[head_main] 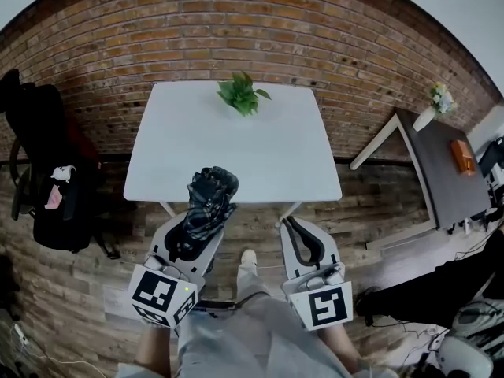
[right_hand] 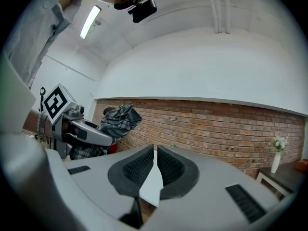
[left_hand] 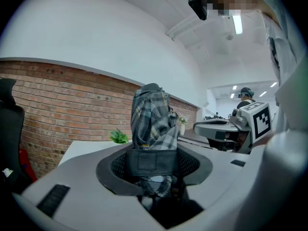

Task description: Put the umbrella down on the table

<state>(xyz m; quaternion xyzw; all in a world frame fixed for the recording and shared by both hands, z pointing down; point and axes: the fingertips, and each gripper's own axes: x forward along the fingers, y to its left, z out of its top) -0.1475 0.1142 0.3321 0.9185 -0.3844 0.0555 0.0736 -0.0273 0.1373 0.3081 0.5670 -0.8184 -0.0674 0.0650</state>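
Note:
A folded plaid umbrella [head_main: 209, 198] stands up out of my left gripper [head_main: 200, 216], which is shut on its lower part. In the left gripper view the umbrella [left_hand: 153, 119] rises upright between the jaws, with its strap across the front. It hangs over the near edge of the white table [head_main: 236, 156], just short of the top. My right gripper [head_main: 295, 225] is level beside it, near the table's front right corner, shut with nothing in it. The right gripper view shows the pads [right_hand: 169, 166] nearly touching and the umbrella [right_hand: 118, 119] off to the left.
A small green plant [head_main: 242, 93] sits at the table's far edge, against the brick wall. A black chair with a bag [head_main: 47, 172] stands at the left. At the right is a dark side table [head_main: 441, 187] with a white flower vase [head_main: 431, 110].

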